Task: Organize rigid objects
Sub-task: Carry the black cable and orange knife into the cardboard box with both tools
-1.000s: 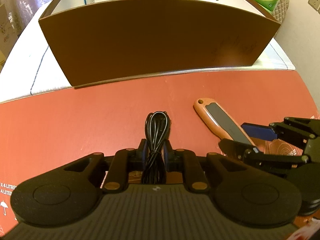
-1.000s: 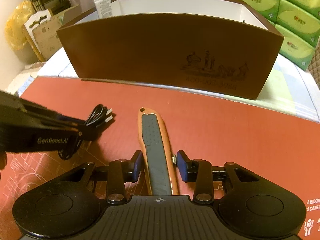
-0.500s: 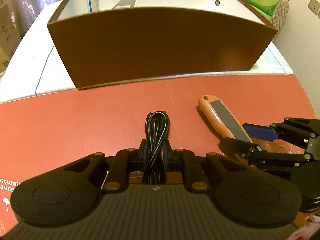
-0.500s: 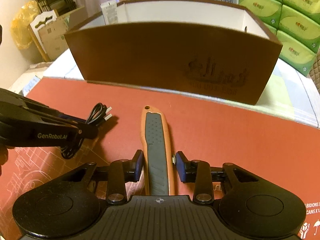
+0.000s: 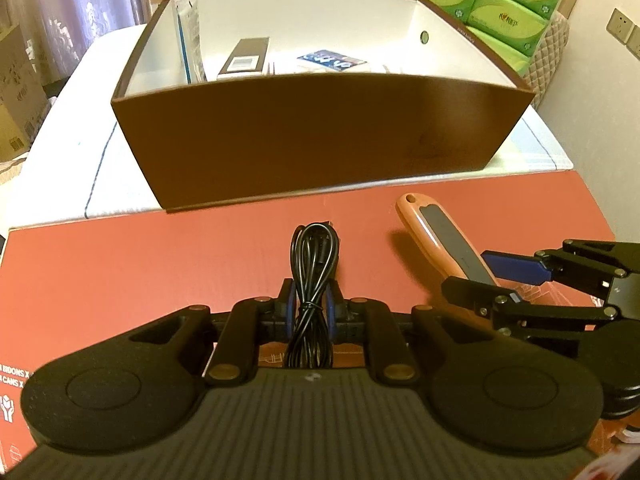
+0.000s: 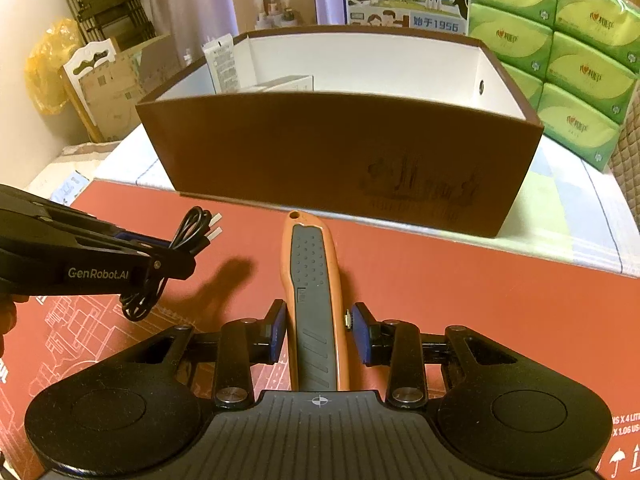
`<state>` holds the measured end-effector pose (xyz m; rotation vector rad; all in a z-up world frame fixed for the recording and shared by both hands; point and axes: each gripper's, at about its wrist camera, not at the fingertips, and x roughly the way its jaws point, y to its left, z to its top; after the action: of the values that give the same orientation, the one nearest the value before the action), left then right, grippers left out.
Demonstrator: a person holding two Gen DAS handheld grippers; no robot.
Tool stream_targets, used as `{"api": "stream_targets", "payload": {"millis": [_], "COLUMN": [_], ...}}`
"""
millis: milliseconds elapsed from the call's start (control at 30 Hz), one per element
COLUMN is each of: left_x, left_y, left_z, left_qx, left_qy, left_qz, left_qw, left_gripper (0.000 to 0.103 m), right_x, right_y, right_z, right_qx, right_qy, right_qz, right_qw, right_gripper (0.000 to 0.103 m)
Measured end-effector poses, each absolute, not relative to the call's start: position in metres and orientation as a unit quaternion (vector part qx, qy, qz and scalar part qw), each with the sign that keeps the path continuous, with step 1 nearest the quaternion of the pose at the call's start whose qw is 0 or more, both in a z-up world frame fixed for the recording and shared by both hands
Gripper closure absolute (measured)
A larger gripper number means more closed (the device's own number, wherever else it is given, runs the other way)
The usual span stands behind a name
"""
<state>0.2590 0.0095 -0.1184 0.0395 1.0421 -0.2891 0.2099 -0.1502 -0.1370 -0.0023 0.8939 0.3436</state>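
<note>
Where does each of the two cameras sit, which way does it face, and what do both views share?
Left wrist: sits on the left hand-held gripper, looking forward and down past its shut fingers and the cable they hold, to the box; the right hand-held gripper shows at right.
Right wrist: sits on the right hand-held gripper, facing the same way over the knife it grips; the left hand-held gripper shows at left.
Shared: box, cable, knife, red board.

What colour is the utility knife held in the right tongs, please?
The utility knife is orange with a dark grey grip panel, clearest in the right wrist view.
</note>
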Motion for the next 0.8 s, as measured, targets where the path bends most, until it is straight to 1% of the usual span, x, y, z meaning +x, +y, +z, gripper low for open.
{"api": "stream_targets", "payload": {"millis": [800], "left_x": [0.262], "left_y": [0.002], "left_z": [-0.071], "left_qx": [0.014], "left_qy": [0.442], "left_qz": [-0.148], "left_qw": [0.885], "left_gripper": [0.091], "right_x": [0.215], "right_y": [-0.161], "right_z": [-0.099], "right_qx": [0.007], "right_qy": [0.38], "right_qz": [0.169], "right_qw": [0.909], "right_gripper": [0.071]}}
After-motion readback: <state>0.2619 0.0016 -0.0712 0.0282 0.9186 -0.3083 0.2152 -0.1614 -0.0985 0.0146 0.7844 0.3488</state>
